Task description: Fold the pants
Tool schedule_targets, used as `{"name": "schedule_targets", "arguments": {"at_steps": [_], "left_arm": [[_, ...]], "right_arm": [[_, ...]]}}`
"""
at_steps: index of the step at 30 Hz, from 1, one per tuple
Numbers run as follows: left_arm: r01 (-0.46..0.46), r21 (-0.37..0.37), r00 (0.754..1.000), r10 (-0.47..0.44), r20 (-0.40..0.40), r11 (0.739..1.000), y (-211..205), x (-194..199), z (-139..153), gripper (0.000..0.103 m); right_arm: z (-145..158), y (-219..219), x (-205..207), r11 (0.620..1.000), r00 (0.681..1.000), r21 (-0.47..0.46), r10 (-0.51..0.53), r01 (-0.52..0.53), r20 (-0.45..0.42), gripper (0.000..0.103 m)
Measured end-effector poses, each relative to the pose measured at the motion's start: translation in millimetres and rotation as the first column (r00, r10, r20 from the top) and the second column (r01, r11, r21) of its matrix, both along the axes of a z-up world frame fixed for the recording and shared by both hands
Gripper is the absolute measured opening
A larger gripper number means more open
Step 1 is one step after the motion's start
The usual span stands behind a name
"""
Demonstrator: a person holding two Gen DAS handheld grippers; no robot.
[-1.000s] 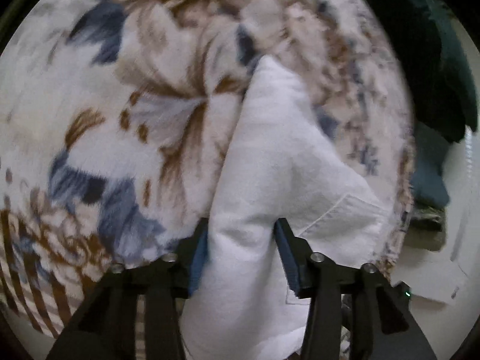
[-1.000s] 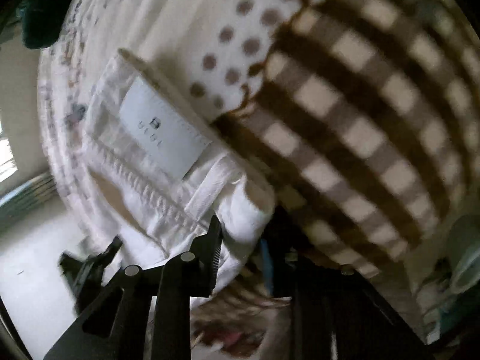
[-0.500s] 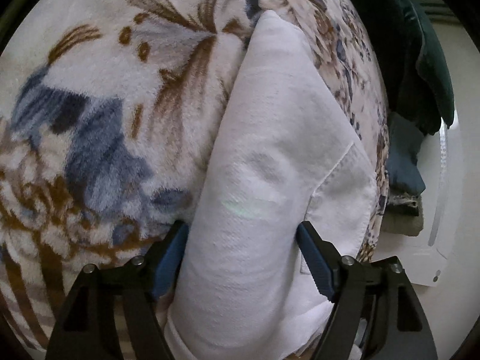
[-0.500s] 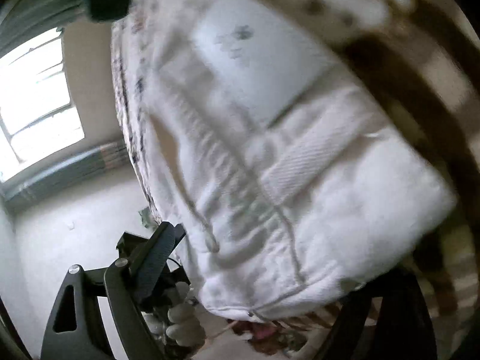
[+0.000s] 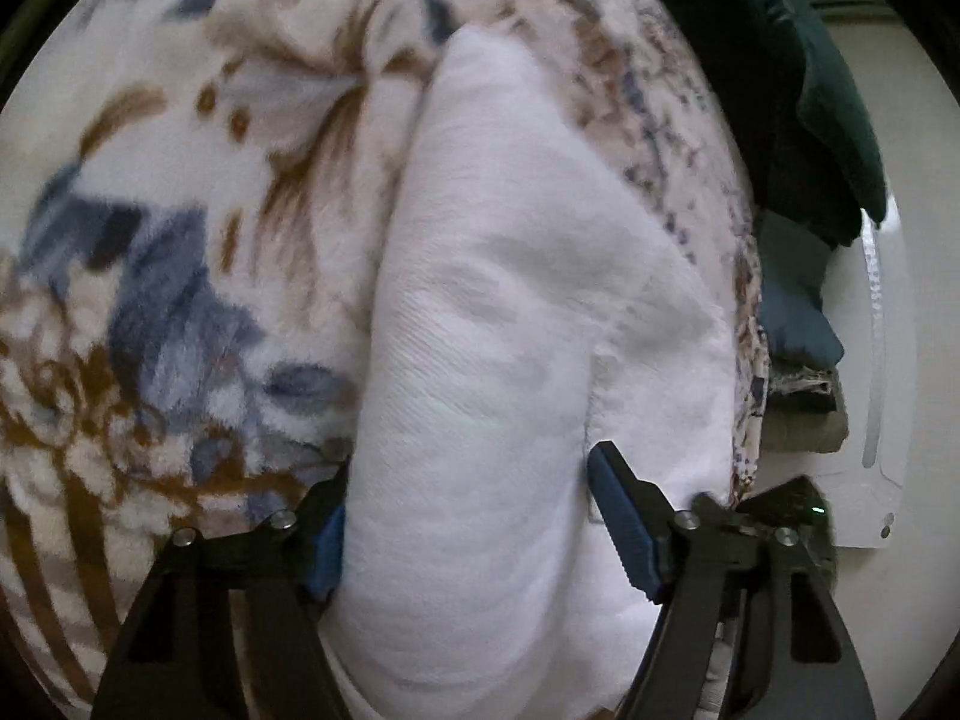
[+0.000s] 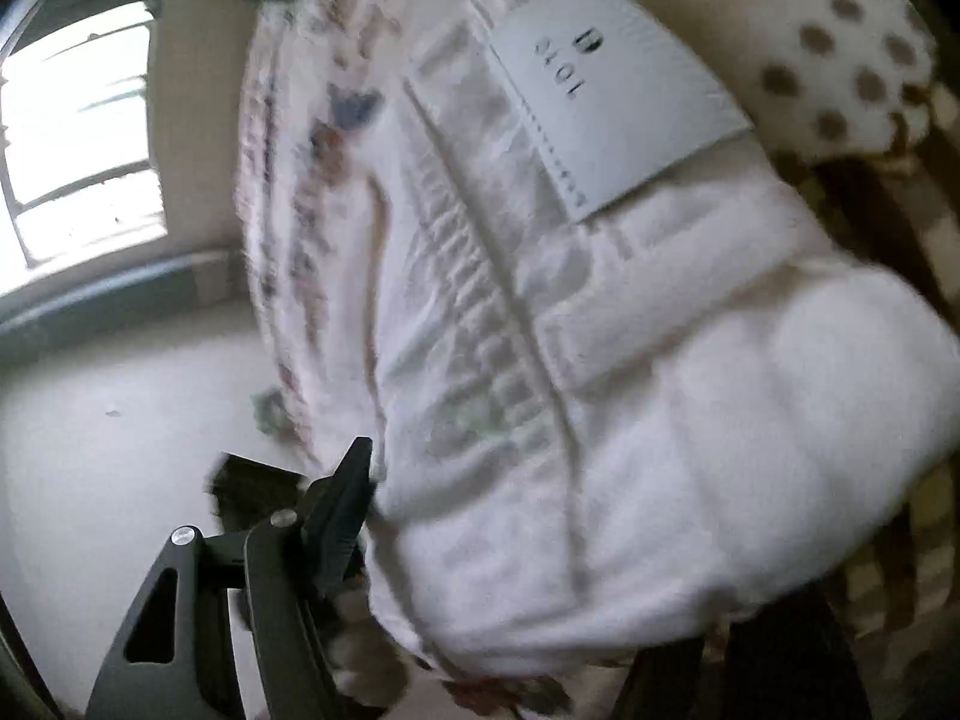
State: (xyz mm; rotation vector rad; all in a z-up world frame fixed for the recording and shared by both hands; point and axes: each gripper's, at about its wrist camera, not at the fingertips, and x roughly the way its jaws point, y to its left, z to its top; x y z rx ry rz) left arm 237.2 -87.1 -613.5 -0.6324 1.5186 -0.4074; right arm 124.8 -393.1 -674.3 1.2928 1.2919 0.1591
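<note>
The white pants (image 5: 516, 330) lie folded into a thick bundle on a floral fleece blanket (image 5: 180, 228). My left gripper (image 5: 468, 516) is open, its blue-padded jaws set wide on either side of the bundle's near end. In the right wrist view the pants (image 6: 630, 390) show their waistband and a white label (image 6: 612, 96). My right gripper (image 6: 540, 540) is open wide around that end; only its left finger (image 6: 342, 516) shows clearly, and the right finger is mostly hidden behind the cloth.
Dark green and blue folded clothes (image 5: 798, 120) are stacked at the blanket's right edge beside a white appliance (image 5: 876, 360). A brown checked and dotted blanket (image 6: 870, 90) lies to the right of the pants. A window (image 6: 78, 138) and pale floor are at left.
Both grippers have opened from a tight pinch on the pants to wide jaws around the bundle. The right wrist view swung toward the waistband and label.
</note>
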Motion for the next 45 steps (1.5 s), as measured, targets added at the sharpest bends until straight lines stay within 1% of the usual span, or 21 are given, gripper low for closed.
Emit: {"name": "schedule_targets", "arguments": {"at_steps": [1, 2, 3, 4, 5, 7, 9, 13, 16, 19, 23, 25, 27, 32, 34, 36, 39, 41, 43, 44, 45], "left_arm": [[-0.004, -0.002, 1.0, 0.004, -0.006, 1.0, 0, 1, -3, 0.066], [-0.005, 0.005, 1.0, 0.005, 0.001, 1.0, -1, 1, -4, 0.057], [0.002, 0.016, 1.0, -0.002, 0.016, 1.0, -2, 0, 1, 0.051], [0.015, 0.025, 0.999, -0.016, 0.036, 1.0, -4, 0, 8, 0.039], [0.022, 0.028, 0.998, -0.023, 0.05, 0.999, -5, -2, 12, 0.032], [0.021, 0.029, 0.997, -0.023, 0.078, 0.999, -7, -5, 26, 0.026], [0.014, 0.028, 0.994, -0.017, 0.106, 1.0, -8, -4, 44, 0.024], [-0.014, 0.0, 0.988, 0.014, 0.151, 1.0, -1, 5, 83, 0.023], [-0.042, -0.015, 0.98, 0.044, 0.193, 0.999, 9, 23, 117, 0.023], [-0.063, -0.027, 0.968, 0.067, 0.24, 0.998, 23, 45, 142, 0.023], [-0.085, -0.038, 0.945, 0.093, 0.315, 0.996, 57, 100, 171, 0.022], [-0.093, -0.033, 0.935, 0.099, 0.339, 0.995, 76, 131, 176, 0.022], [-0.098, -0.029, 0.925, 0.102, 0.366, 0.995, 101, 174, 179, 0.022], [-0.091, 0.021, 0.909, 0.074, 0.41, 0.996, 161, 274, 166, 0.023], [-0.092, 0.043, 0.906, 0.065, 0.418, 0.995, 189, 322, 151, 0.023], [-0.093, 0.062, 0.904, 0.058, 0.424, 0.994, 207, 353, 136, 0.023], [-0.098, 0.083, 0.905, 0.054, 0.423, 0.992, 232, 401, 100, 0.023], [-0.086, 0.119, 0.914, 0.031, 0.405, 0.989, 239, 419, 73, 0.023], [-0.061, 0.153, 0.932, 0.002, 0.362, 0.986, 242, 430, 44, 0.024], [-0.045, 0.174, 0.939, -0.018, 0.344, 0.984, 242, 431, 34, 0.029], [-0.036, 0.196, 0.946, -0.03, 0.322, 0.98, 243, 429, 26, 0.032]], "right_arm": [[-14, 5, 2, 1.0, 0.999, 0.005, 0.003, -0.003, -0.042, 0.076], [-31, 7, 4, 1.0, 0.997, 0.03, -0.007, 0.009, -0.072, 0.074], [-35, 6, 5, 0.999, 0.997, 0.033, -0.014, 0.016, -0.071, 0.072], [-33, 10, 9, 1.0, 0.998, 0.017, -0.008, 0.01, -0.068, 0.065], [-25, 9, 5, 1.0, 0.998, -0.002, -0.004, 0.003, -0.061, 0.061], [-12, 12, 3, 1.0, 0.999, -0.024, 0.001, -0.003, -0.046, 0.05], [7, 21, -5, 0.999, 1.0, -0.051, 0.003, -0.005, -0.027, 0.046], [54, 9, 7, 0.996, 1.0, -0.085, -0.003, 0.004, 0.015, 0.043], [100, 19, 35, 0.993, 0.996, -0.114, 0.023, -0.013, 0.083, 0.042], [135, 15, 60, 0.991, 0.988, -0.132, 0.053, -0.034, 0.143, 0.042], [174, 33, 112, 0.988, 0.975, -0.147, 0.078, -0.047, 0.21, 0.042], [183, 56, 153, 0.987, 0.967, -0.151, 0.083, -0.047, 0.242, 0.042], [195, 79, 185, 0.986, 0.961, -0.16, 0.088, -0.047, 0.262, 0.042], [188, 146, 294, 0.986, 0.947, -0.16, 0.089, -0.04, 0.307, 0.042], [177, 183, 352, 0.986, 0.943, -0.16, 0.093, -0.043, 0.321, 0.042], [161, 211, 398, 0.985, 0.938, -0.163, 0.102, -0.05, 0.331, 0.042], [126, 245, 459, 0.982, 0.932, -0.176, 0.12, -0.061, 0.342, 0.042], [100, 264, 496, 0.977, 0.934, -0.198, 0.141, -0.077, 0.33, 0.042], [73, 275, 519, 0.972, 0.943, -0.21, 0.165, -0.106, 0.29, 0.043], [63, 277, 523, 0.969, 0.949, -0.213, 0.179, -0.125, 0.259, 0.044], [56, 280, 528, 0.966, 0.953, -0.217, 0.194, -0.143, 0.232, 0.049]]}}
